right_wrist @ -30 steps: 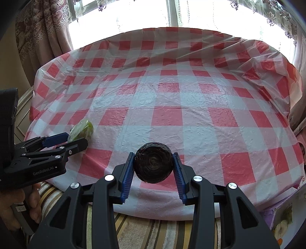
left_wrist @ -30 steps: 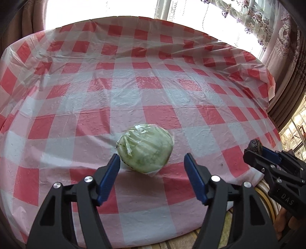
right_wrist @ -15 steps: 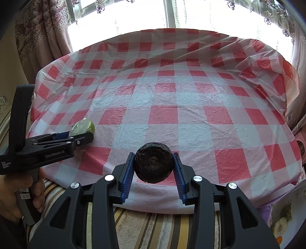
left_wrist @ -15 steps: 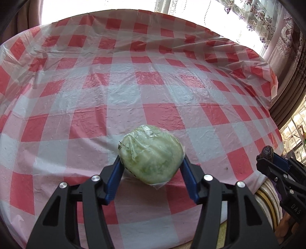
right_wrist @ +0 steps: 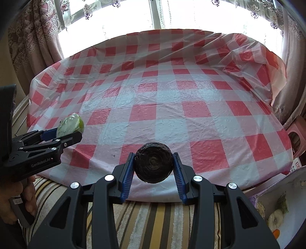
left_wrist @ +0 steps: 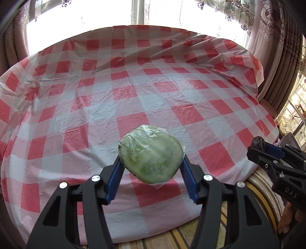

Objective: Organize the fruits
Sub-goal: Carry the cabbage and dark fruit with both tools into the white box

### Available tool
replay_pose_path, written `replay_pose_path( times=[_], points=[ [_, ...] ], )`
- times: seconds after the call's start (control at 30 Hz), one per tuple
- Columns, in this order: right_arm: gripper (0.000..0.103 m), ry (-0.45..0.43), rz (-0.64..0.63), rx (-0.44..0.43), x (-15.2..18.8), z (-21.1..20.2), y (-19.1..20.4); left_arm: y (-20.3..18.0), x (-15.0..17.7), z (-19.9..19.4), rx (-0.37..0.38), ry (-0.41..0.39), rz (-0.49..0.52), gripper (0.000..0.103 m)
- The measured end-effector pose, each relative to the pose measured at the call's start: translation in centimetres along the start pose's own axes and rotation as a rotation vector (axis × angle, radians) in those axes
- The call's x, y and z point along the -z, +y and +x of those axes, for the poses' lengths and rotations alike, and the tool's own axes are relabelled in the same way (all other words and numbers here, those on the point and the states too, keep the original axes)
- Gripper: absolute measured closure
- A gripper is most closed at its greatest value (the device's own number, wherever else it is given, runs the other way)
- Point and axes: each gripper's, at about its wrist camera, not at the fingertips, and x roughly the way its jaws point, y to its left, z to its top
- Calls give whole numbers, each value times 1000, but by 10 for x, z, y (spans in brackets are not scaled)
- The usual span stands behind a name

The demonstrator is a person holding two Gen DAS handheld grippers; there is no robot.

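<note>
Plastic-wrapped green cabbage (left_wrist: pixel 151 157) clamped in half-open left gripper (left_wrist: pixel 152 172); dark, round, ridged fruit (right_wrist: pixel 153 165) pinched in narrower right gripper (right_wrist: pixel 154 168), above crinkled checked tablecloth (left_wrist: pixel 133 92).

Strong backlight from window (left_wrist: pixel 158 13), blown out white. Glare on table (right_wrist: pixel 172 92) plastic. Fisheye bend, dark corners. Focus sharp.

Left gripper (left_wrist: pixel 151 168): jaws, wide apart a second ago with the wrapped green cabbage (left_wrist: pixel 151 156) lying loose on the checked tablecloth (left_wrist: pixel 133 92), now clamp it on both sides. Cabbage is off the cloth, held over the near table edge. In the right wrist view, left gripper (right_wrist: pixel 63 132) now sits higher at 9 o'clock, cabbage (right_wrist: pixel 70 125) raised with it. More window visible at 12 o'clock in both views.
</note>
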Motion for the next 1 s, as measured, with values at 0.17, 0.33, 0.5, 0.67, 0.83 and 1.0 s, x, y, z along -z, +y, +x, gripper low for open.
replay_pose_path(
  times=[0.17, 0.33, 0.5, 0.67, 0.83, 1.0],
  points=[
    [64, -8, 18, 14, 5, -10, -13, -28, -2, -7, 37, -7, 45, 45],
    [64, -14, 44, 37, 12, -22, -32, -62, -1, -12, 80, -9, 100, 45],
    [64, -28, 74, 69, 18, -39, -55, -101, 3, -11, 130, 4, 163, 45],
    [64, -45, 120, 112, 27, -59, -86, -144, 7, -14, 181, 11, 233, 45],
    [64, -45, 167, 163, 41, -75, -119, -190, 15, -13, 235, 33, 310, 45],
    [64, -36, 217, 214, 58, -87, -152, -236, 23, -13, 285, 46, 387, 45]
  ],
)
